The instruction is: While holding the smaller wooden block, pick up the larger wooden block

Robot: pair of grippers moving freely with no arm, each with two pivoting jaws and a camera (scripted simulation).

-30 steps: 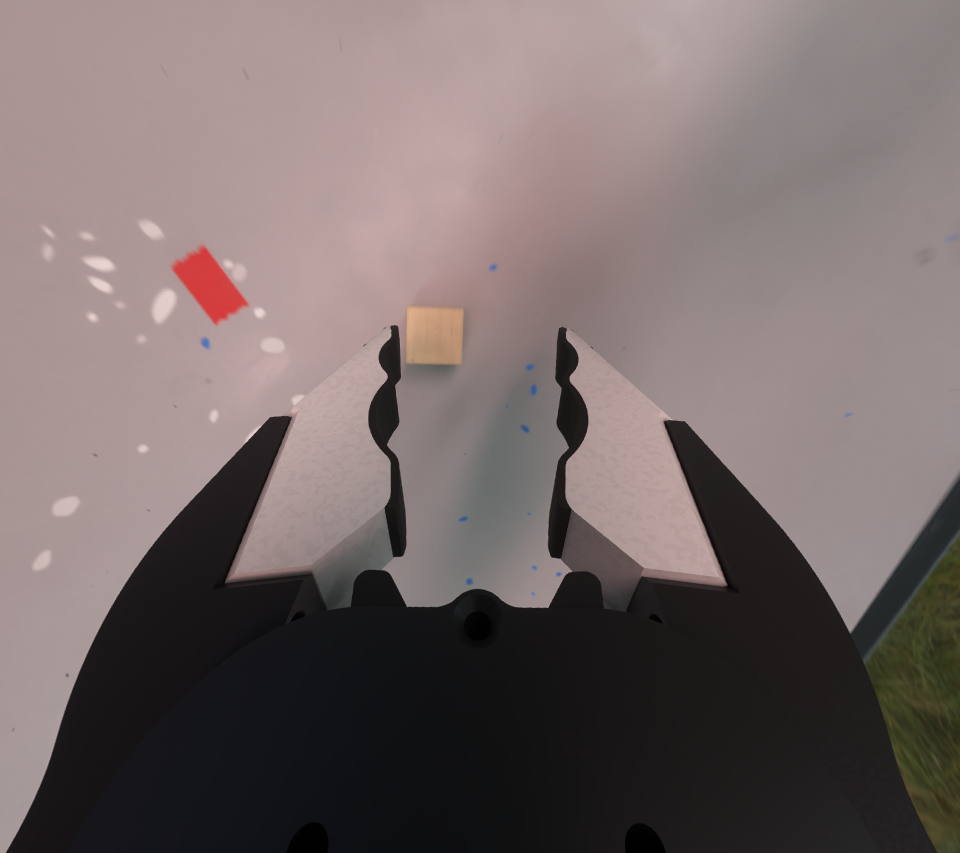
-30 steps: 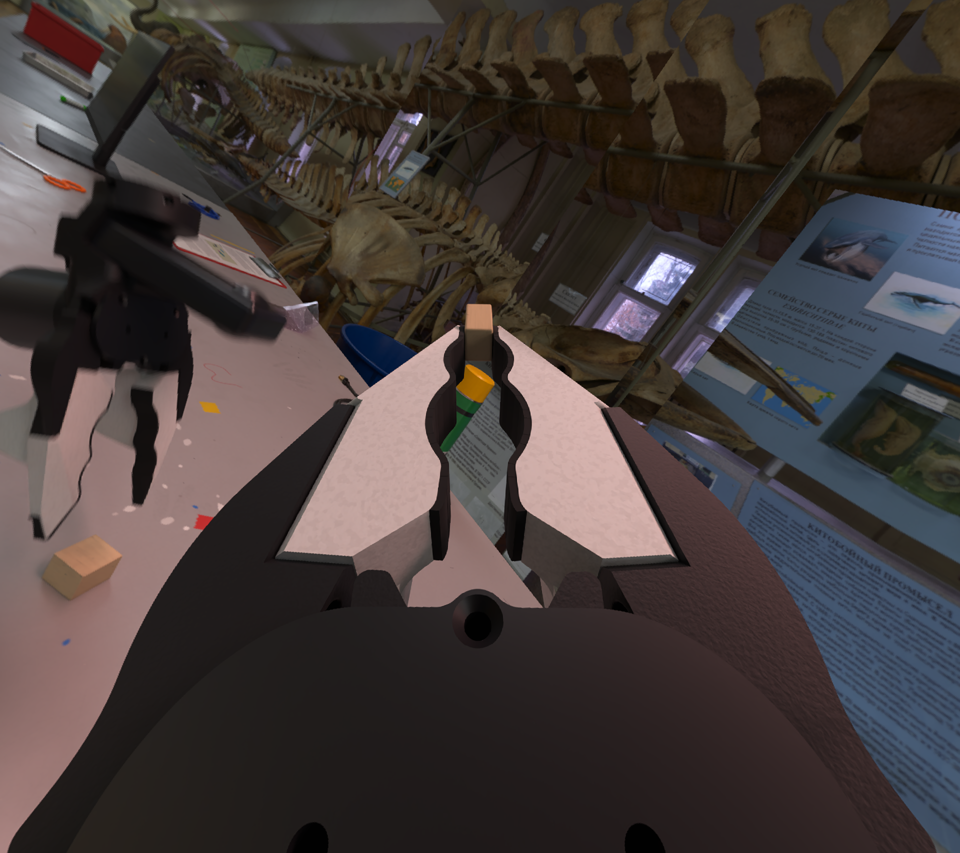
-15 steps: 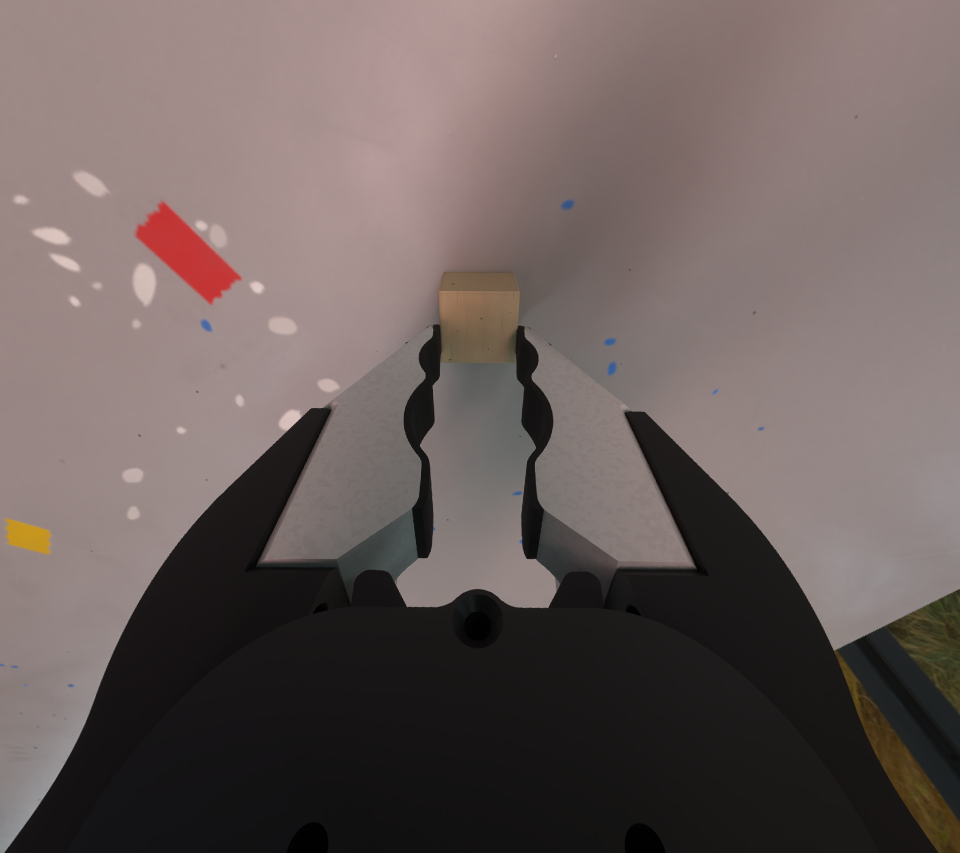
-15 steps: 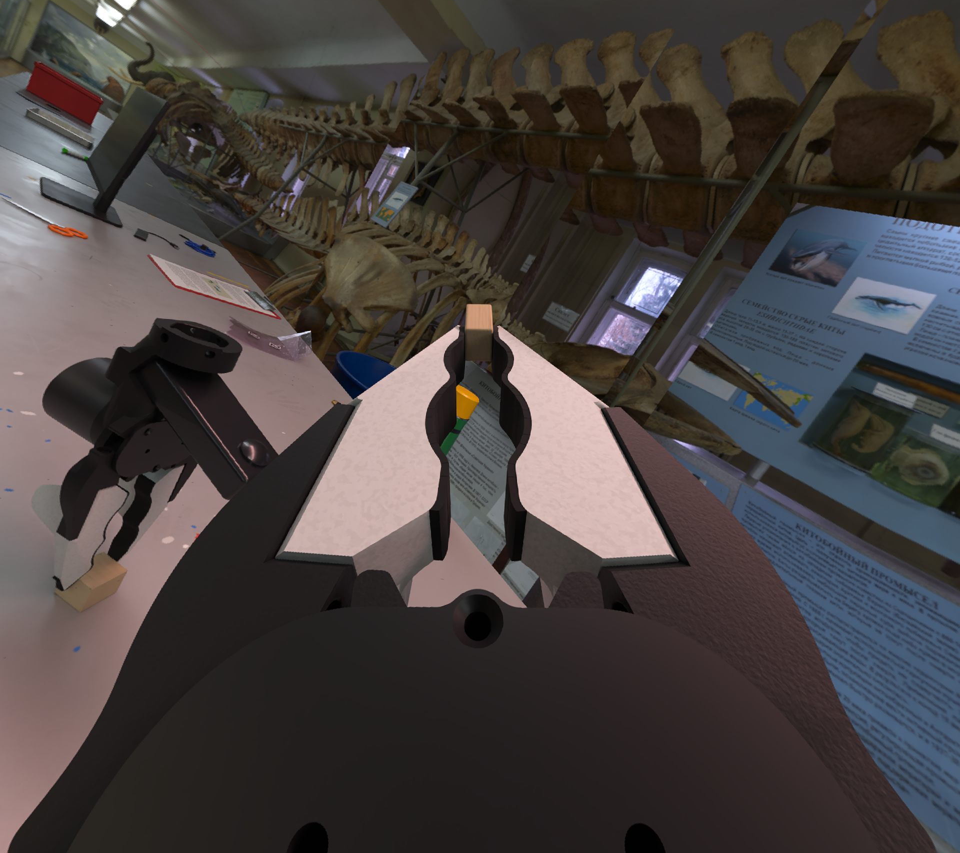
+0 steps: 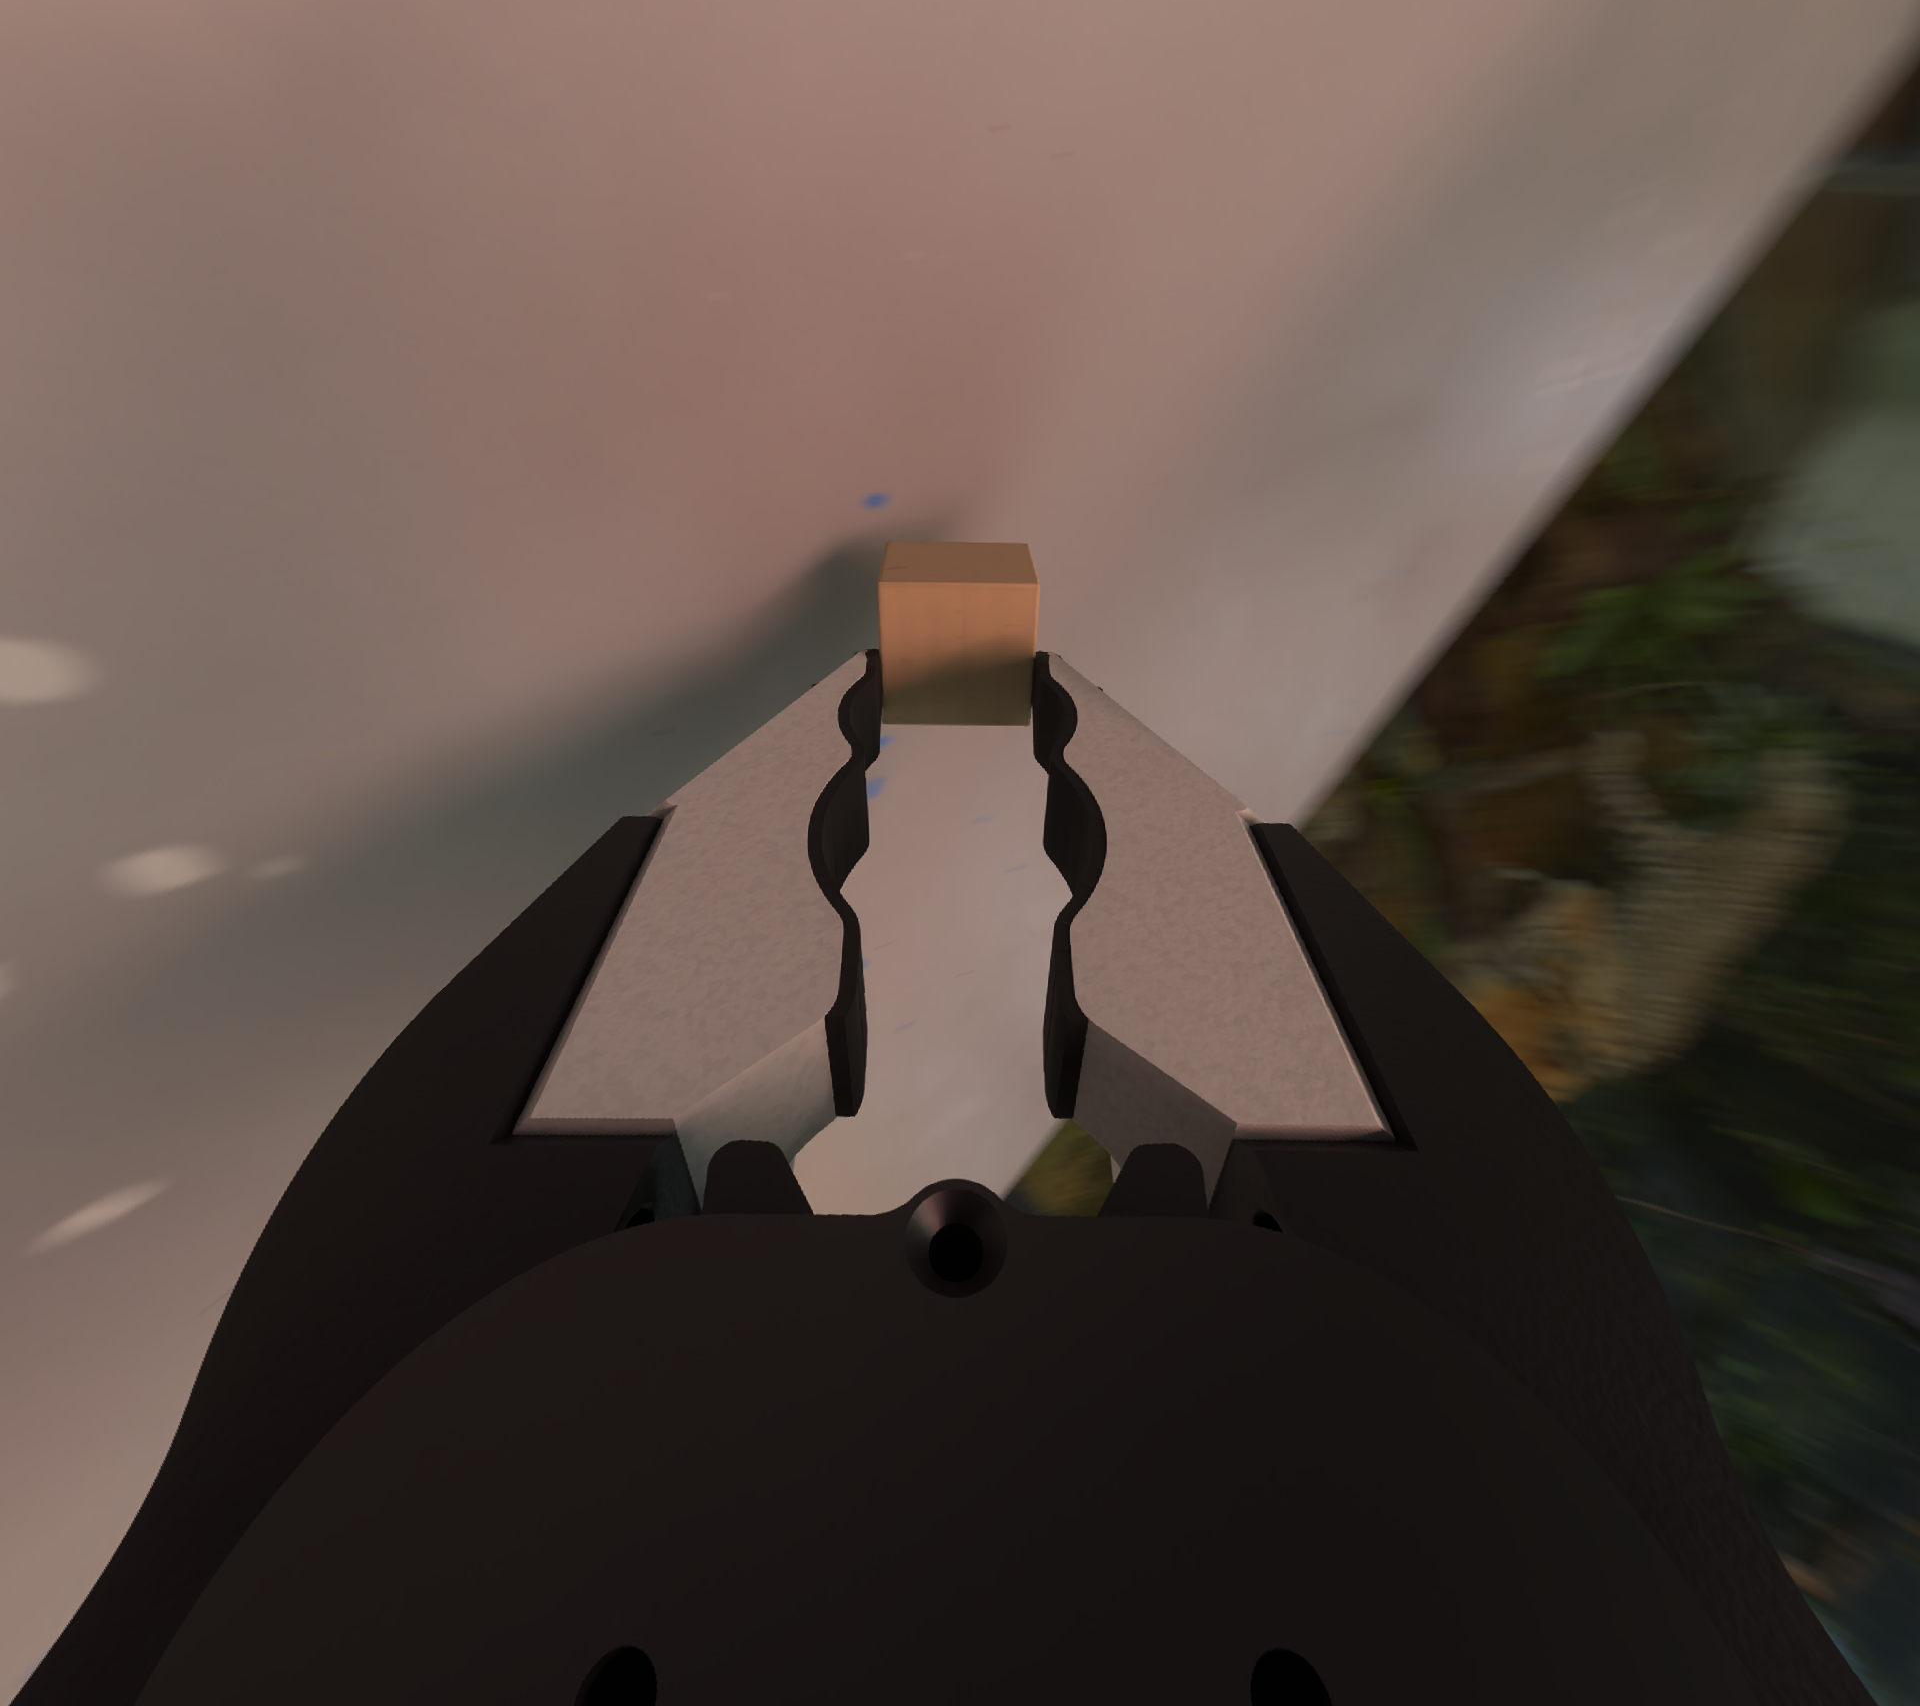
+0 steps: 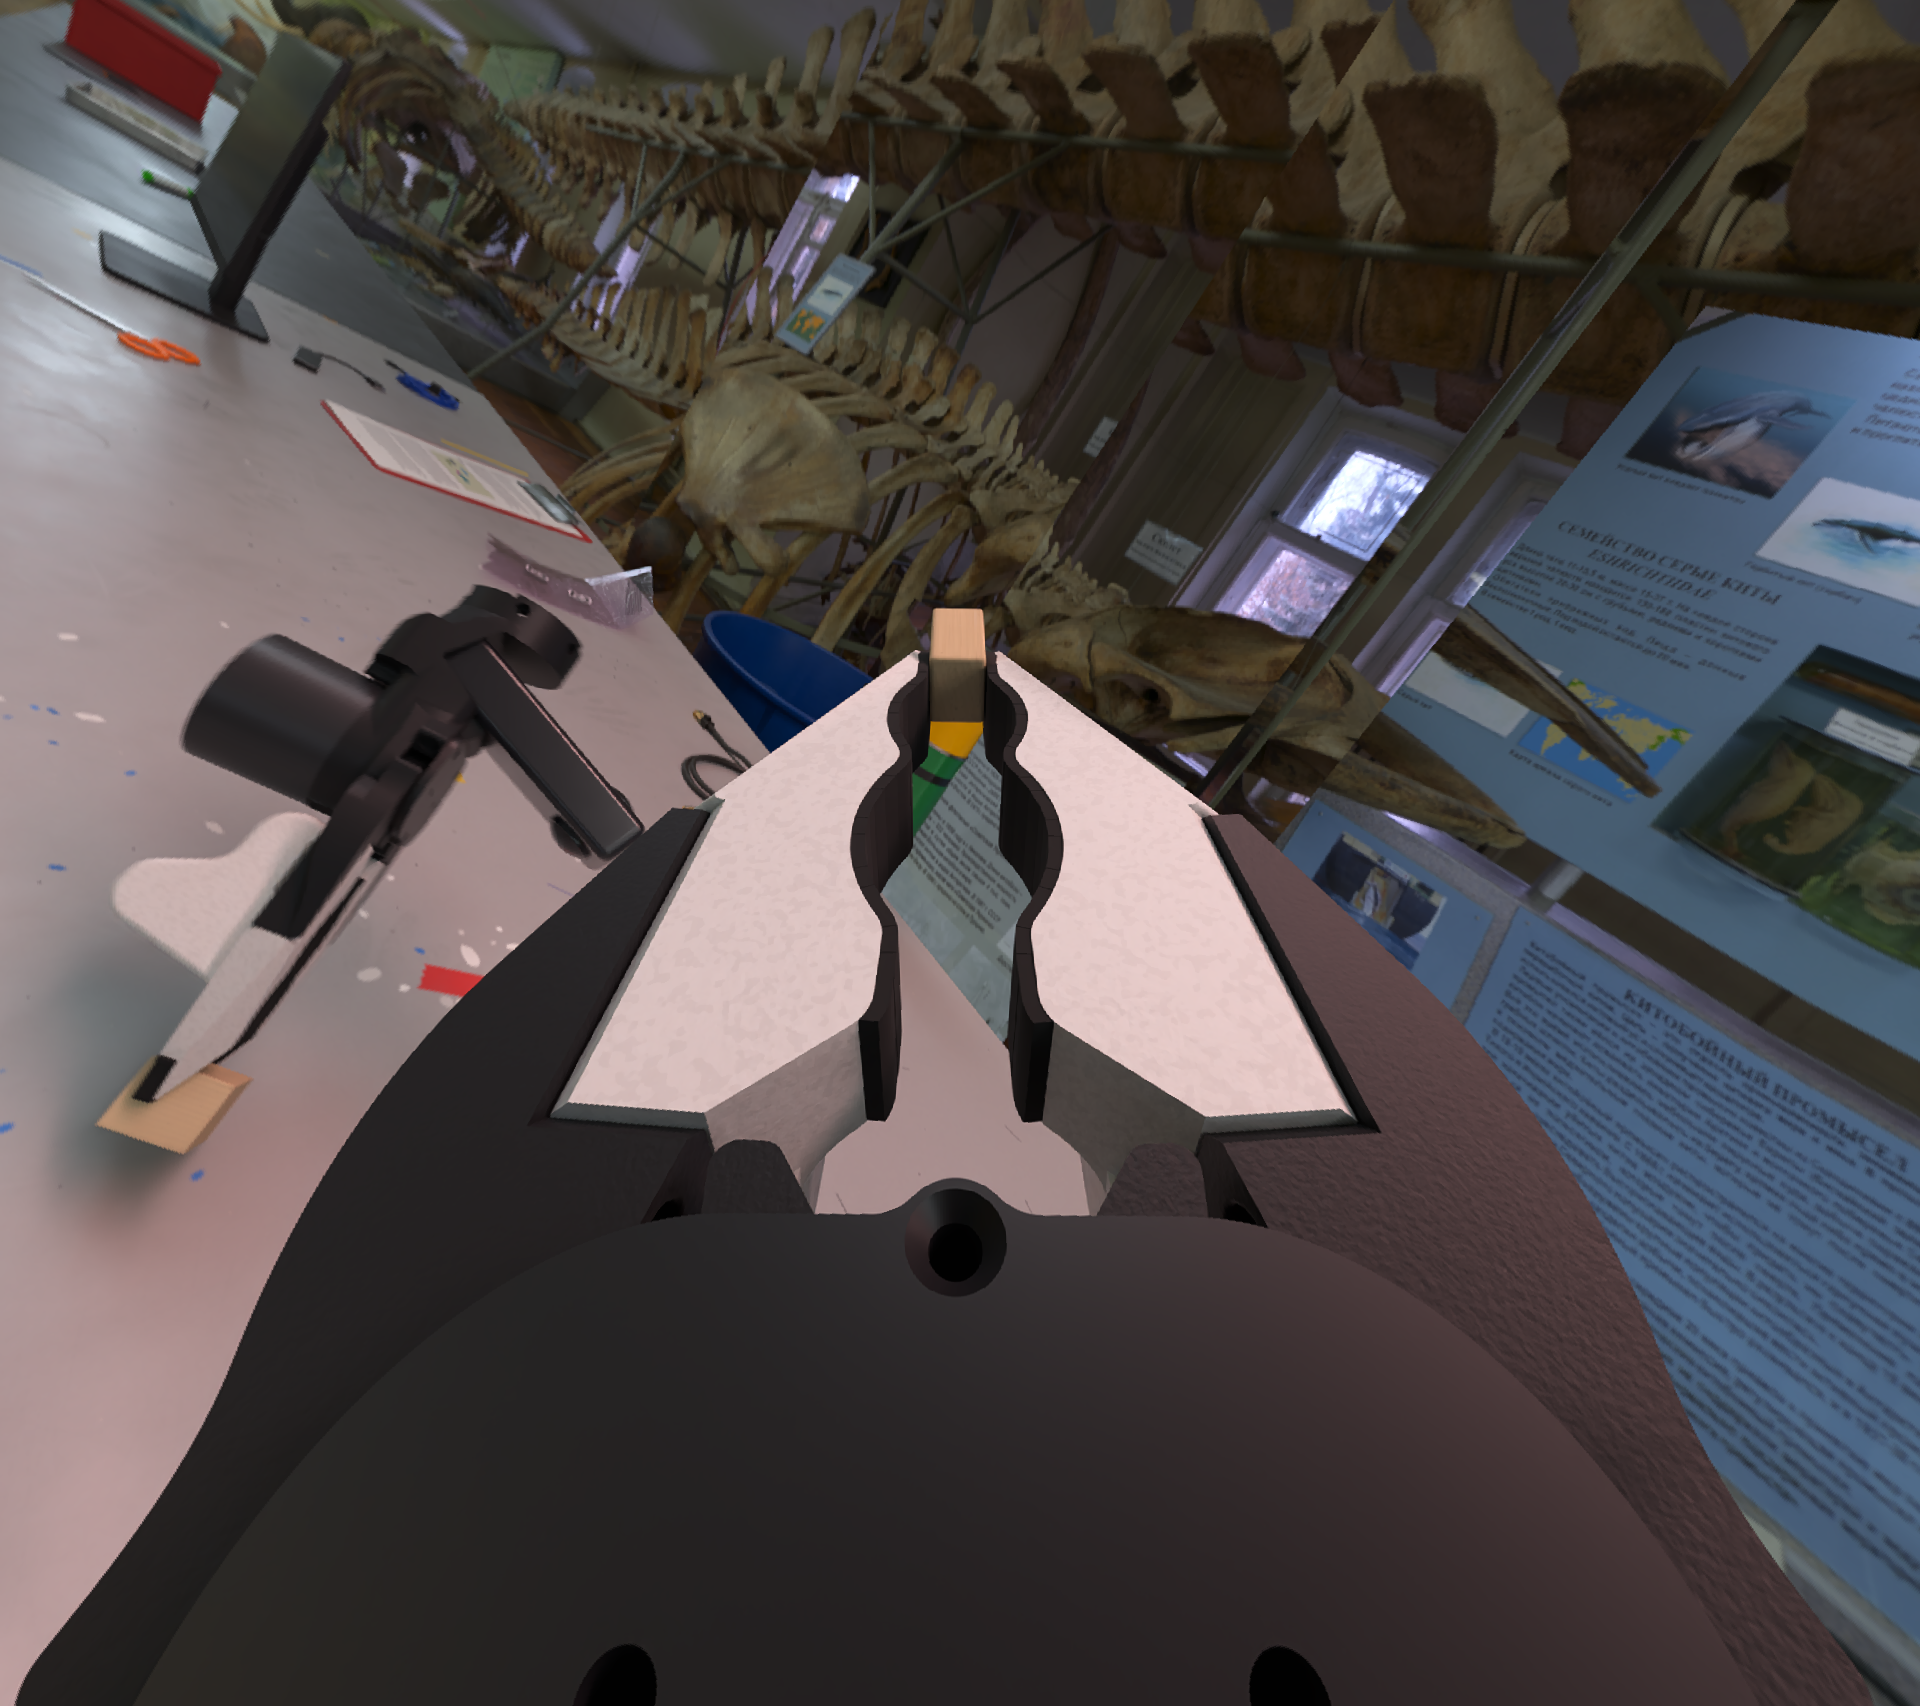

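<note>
Wooden blocks clamped (both claws).

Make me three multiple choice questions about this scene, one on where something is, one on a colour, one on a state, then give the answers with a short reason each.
1. Where is the larger wooden block?
A. Between the fingertips of the left gripper
B. Inside the blue bin
C. Stacked on the smaller block

2. What colour is the strip of tape on the table?
A. Green
B. Red
C. White

3. What is the state of the right gripper?
A. Wide open and empty
B. Shut on the smaller wooden block
C. Shut on scissors

Answers:
1 A, the left wrist view shows the block filling the gap at the fingertips.
2 B, a red strip lies beside the right gripper's body in the right wrist view.
3 B, the small block is pinched at its fingertips, raised off the table.
</note>
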